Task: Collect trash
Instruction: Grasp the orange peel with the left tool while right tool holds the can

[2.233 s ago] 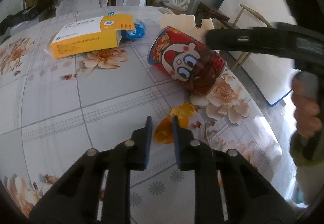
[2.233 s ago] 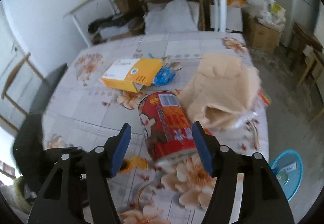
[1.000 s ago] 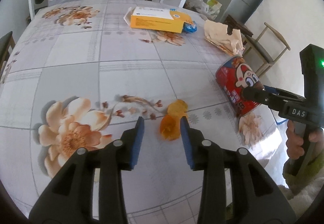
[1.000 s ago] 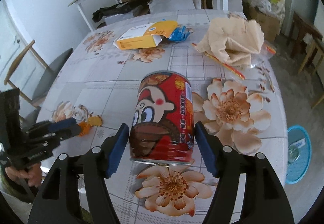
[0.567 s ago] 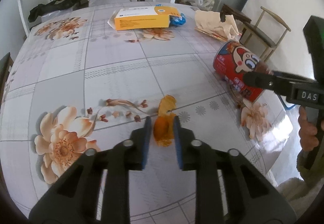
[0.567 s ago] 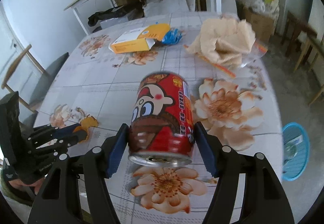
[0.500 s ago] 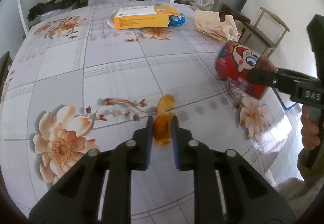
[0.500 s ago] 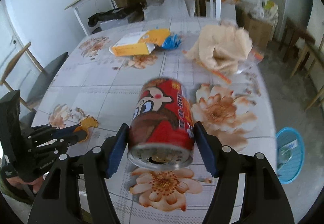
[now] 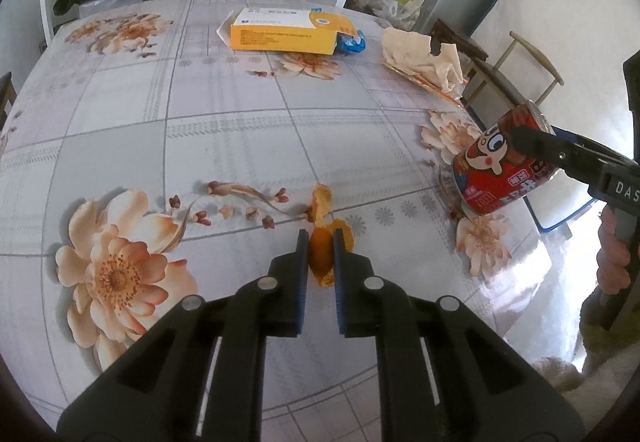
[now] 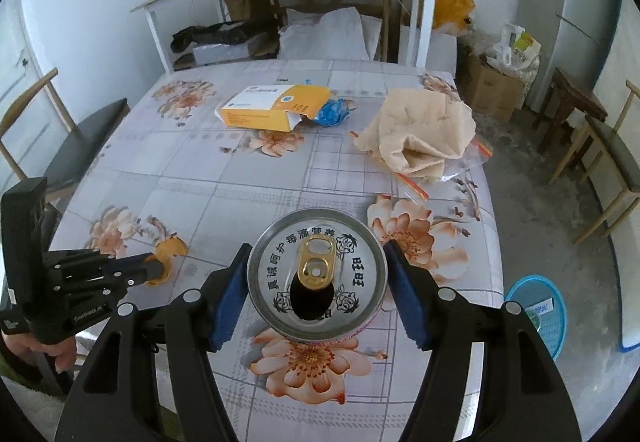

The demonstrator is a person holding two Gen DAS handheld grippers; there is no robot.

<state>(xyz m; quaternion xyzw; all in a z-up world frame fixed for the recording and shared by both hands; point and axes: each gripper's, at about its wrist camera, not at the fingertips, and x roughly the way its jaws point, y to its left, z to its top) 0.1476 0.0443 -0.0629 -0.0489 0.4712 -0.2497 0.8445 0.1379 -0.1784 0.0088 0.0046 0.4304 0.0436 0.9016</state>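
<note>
An orange peel [image 9: 322, 242] lies on the floral tablecloth, and my left gripper [image 9: 320, 242] is shut on its near end. The right wrist view shows the same peel [image 10: 170, 248] at the tips of that left gripper [image 10: 150, 266]. A red cartoon drink can [image 10: 318, 274] is lifted off the table with its opened silver top turned toward the camera. My right gripper [image 10: 318, 262] is shut on its sides. In the left wrist view the can [image 9: 502, 168] hangs tilted over the table's right edge, and a hand holds the right gripper's handle there.
A yellow and white carton [image 10: 276, 106] with a blue wrapper [image 10: 334, 110] beside it lies at the table's far side. Crumpled beige paper [image 10: 420, 130] sits on a plastic bag at the far right. A blue basket [image 10: 538, 310] stands on the floor; chairs flank the table.
My left jaws closed onto the orange peel. The right gripper lifted the can off the table and tipped it until its top faces the camera.
</note>
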